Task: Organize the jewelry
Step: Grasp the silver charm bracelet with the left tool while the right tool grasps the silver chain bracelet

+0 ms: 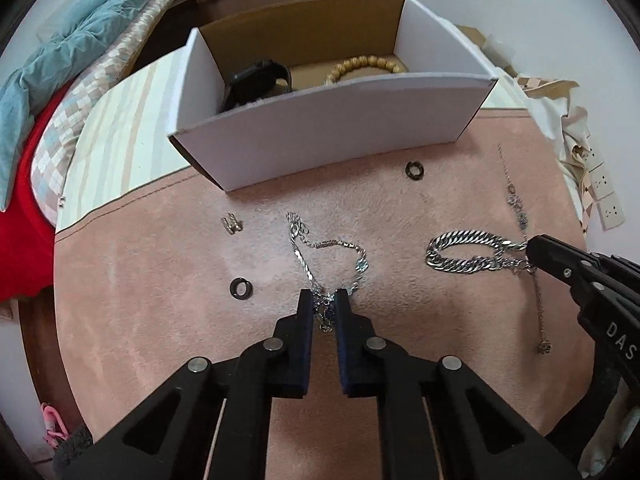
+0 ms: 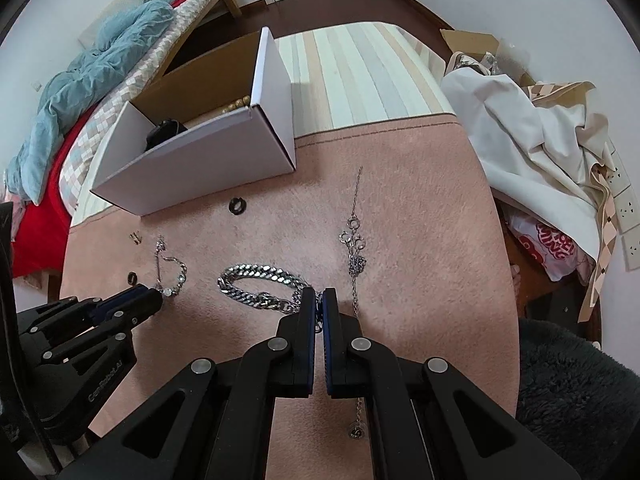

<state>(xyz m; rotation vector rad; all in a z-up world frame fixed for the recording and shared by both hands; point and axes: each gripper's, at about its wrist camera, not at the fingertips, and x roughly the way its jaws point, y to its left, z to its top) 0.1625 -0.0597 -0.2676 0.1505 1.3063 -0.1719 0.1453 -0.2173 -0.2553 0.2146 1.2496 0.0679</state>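
Note:
On the pink mat point(image 1: 160, 280) my left gripper point(image 1: 324, 300) is nearly closed around the near end of a thin silver necklace point(image 1: 320, 246), which still lies on the mat; the same necklace shows in the right wrist view point(image 2: 172, 268). My right gripper point(image 2: 319, 300) is closed on the end of a thick silver curb-chain bracelet point(image 2: 256, 284), also lying flat; it shows in the left wrist view point(image 1: 464, 250). A white cardboard box point(image 1: 320, 128) behind holds a black watch point(image 1: 256, 80) and a wooden bead bracelet point(image 1: 364, 66).
A long thin chain point(image 2: 354, 240) lies just right of the right gripper. Two dark rings point(image 1: 241, 289) point(image 1: 414, 170) and a small silver ring point(image 1: 232, 225) lie on the mat. Piled cloth point(image 2: 532, 132) sits at the right, bedding point(image 2: 100, 80) at the left.

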